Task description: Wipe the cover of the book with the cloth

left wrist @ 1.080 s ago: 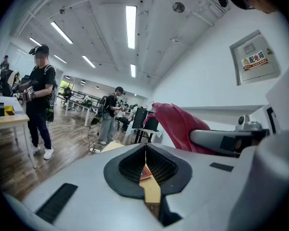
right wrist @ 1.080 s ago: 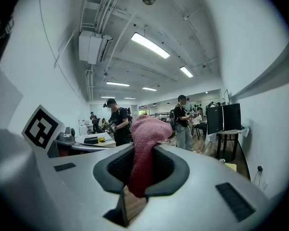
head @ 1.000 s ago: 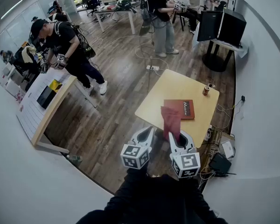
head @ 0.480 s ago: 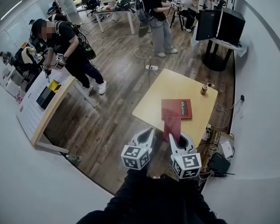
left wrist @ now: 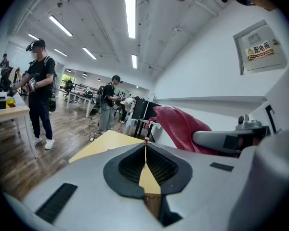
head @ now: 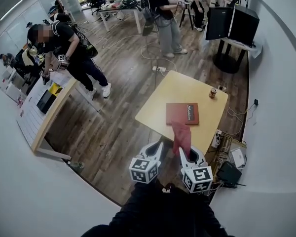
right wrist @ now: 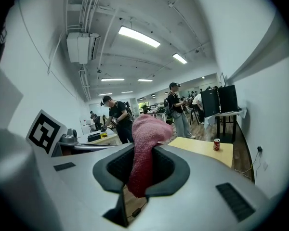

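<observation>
Where wood floor (head: 123, 83) spreads, book (head: 182, 113) tops table (head: 180, 89).

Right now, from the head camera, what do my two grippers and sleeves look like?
Both the left gripper and the right gripper have light grey, smoothly curved shells that taper to two jaws lined with black ribbed pads. Each carries a white cube printed with black square markers. Your sleeves are black.

Nubby pink cloth (right wrist: 143, 153), matt red book cover (head: 180, 113), smooth pale wooden table (head: 177, 89).
</observation>
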`<state>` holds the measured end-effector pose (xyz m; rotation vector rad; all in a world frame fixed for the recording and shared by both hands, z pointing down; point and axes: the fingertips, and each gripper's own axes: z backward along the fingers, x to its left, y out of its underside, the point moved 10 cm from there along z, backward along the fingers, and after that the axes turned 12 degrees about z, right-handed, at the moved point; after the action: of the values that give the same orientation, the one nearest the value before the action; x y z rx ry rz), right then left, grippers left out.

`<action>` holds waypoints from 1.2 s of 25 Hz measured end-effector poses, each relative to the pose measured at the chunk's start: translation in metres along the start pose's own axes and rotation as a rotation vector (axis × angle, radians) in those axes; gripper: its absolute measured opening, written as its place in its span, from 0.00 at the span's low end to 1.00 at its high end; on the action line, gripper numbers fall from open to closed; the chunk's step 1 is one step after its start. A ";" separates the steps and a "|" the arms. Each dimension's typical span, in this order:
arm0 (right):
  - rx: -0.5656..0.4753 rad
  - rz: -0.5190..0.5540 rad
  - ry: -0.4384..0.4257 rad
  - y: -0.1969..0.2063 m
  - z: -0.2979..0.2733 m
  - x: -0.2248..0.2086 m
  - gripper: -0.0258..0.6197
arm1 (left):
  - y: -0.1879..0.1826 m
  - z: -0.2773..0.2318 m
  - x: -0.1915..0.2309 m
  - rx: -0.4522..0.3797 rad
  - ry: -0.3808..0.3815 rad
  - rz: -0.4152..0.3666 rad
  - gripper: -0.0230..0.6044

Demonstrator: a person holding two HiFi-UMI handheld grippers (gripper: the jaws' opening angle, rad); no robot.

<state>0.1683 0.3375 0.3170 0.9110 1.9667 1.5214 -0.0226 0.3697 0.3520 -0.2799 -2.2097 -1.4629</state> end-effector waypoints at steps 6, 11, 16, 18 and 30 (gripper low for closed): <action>0.025 -0.008 -0.025 0.006 -0.021 -0.009 0.16 | 0.001 -0.018 0.012 0.016 -0.026 0.014 0.09; 0.055 -0.007 -0.020 0.005 -0.052 -0.022 0.16 | -0.010 -0.048 0.036 0.032 -0.029 0.032 0.09; 0.070 -0.013 0.023 -0.005 -0.098 -0.047 0.16 | -0.037 -0.096 0.065 0.056 -0.013 0.025 0.09; 0.075 -0.015 0.037 -0.013 -0.121 -0.058 0.16 | -0.049 -0.117 0.077 0.072 -0.006 0.022 0.09; 0.197 -0.059 0.130 -0.012 -0.239 -0.113 0.17 | -0.075 -0.219 0.157 0.218 0.010 0.044 0.10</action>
<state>0.0674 0.0981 0.3652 0.8423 2.2478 1.4036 -0.1309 0.1269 0.4383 -0.2456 -2.3148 -1.1846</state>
